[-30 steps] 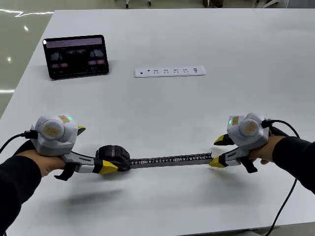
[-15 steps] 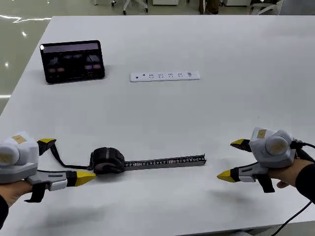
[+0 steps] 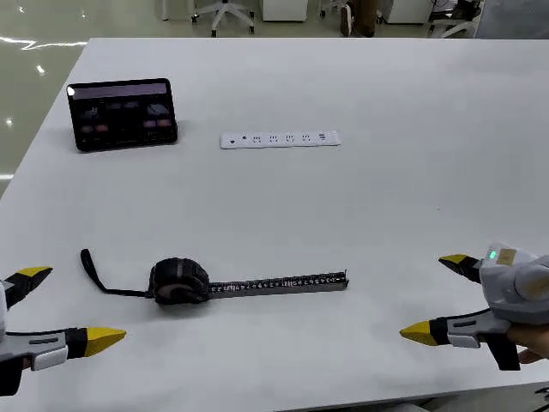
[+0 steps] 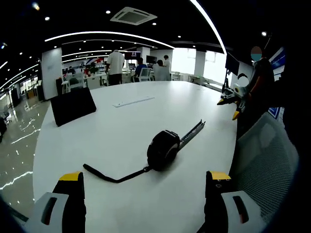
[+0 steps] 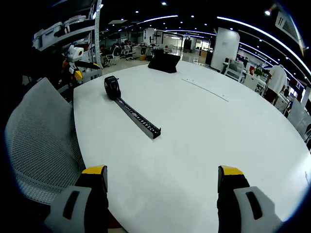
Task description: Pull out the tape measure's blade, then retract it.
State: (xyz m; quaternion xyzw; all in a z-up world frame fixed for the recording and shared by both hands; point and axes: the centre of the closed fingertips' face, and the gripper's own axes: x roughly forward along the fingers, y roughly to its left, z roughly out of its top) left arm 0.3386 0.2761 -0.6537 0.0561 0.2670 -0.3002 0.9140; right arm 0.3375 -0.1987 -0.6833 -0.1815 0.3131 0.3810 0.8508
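Now that both claws have let go and backed away, the tape measure (image 3: 177, 280) lies by itself on the white desk (image 3: 403, 172), low and centre-left in the head view. Its blade (image 3: 283, 282) runs out flat to the right of the case and its black wrist strap (image 3: 99, 270) trails to the left. A second ago the left claw (image 3: 70, 304) was clamped on the case and the right claw (image 3: 434, 296) was pinching the blade's end hook. Half a second ago both were already off, and now they sit farther out, at the lower left and lower right corners of the frame. Each has its yellow-tipped jaws spread wide around nothing, well apart from the tape. The blade shows about the same length as when it was held, so it has not sprung back on release. I judge that the lock or the blade's own friction is holding it. The pull-out half looks finished and the retraction is not yet done. It will likely call for one claw to steady the case while the lock is freed or the blade is fed home. The tablet (image 3: 122, 113) and the power strip (image 3: 280, 139) sit in the upper left, untouched.
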